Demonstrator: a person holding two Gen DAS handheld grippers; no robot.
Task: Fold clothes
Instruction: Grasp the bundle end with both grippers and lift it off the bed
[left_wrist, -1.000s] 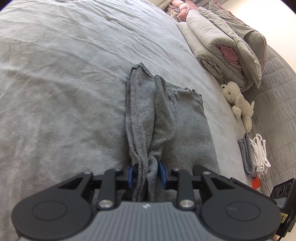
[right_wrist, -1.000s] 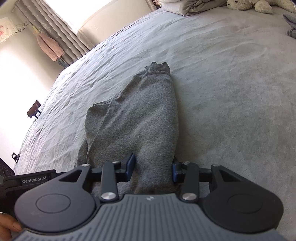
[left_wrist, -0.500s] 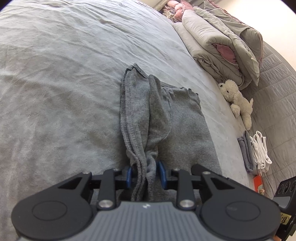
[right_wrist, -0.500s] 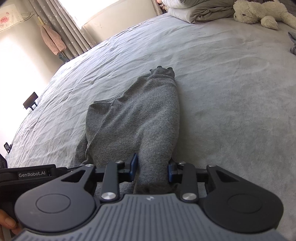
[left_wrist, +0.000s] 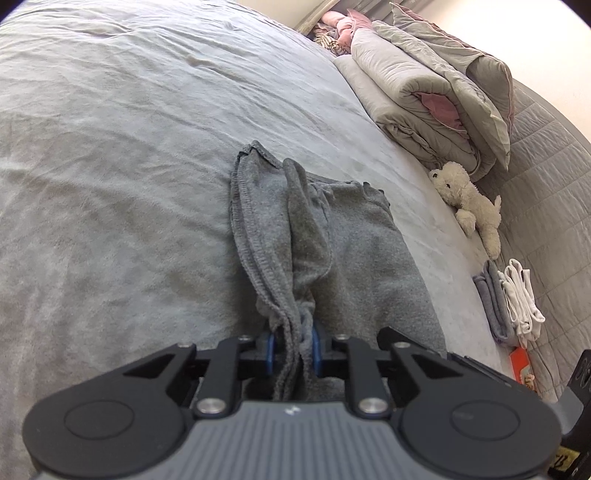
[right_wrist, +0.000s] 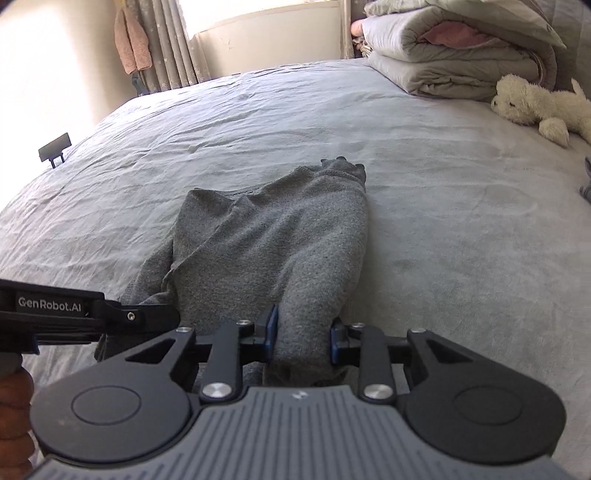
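- The bed (left_wrist: 110, 166) carries the grey garment (left_wrist: 351, 251), lying mid-sheet.
- The garment looks soft, light and floppy; gripping bunched hem edges seems safest.
- Left claw (left_wrist: 291, 350) is pinched tight on gathered edges.
- Right claw (right_wrist: 301, 338), closed partway, clamps a thicker fold.

Open bed sheet (left_wrist: 110, 155) lies left of the grey garment (left_wrist: 354, 251). Along the bed's right edge, a folded duvet (left_wrist: 424, 96), plush toy (left_wrist: 465, 195) and small folded stack (left_wrist: 506, 299) block passage.

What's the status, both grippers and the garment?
Left gripper shut on grey garment. Right gripper shut on it too. Garment's far end on bed. Nothing obstructing.
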